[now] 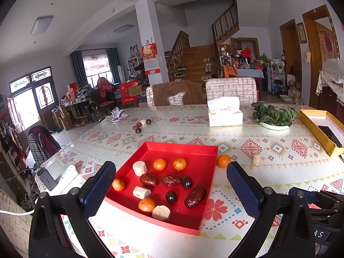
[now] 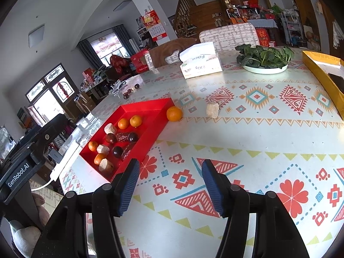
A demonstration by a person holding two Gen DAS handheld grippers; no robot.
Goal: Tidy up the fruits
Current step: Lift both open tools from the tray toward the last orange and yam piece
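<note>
Grippers: left gripper (image 1: 171, 185) wide apart, right gripper (image 2: 171, 188) parted, both w/o load.
Done: approx. a dozen fruits placed in red tray (image 1: 194, 150).
Left: orange (image 2: 174, 113), pale chunk (image 2: 212, 109) on counter (image 2: 258, 139).

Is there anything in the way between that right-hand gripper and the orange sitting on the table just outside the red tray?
Nothing visible does. The right gripper is open and empty, and only bare patterned tablecloth lies between it and the loose orange. That orange sits just outside the red tray, by its far corner. The pale chunk lies off to the right, clear of the path.
</note>
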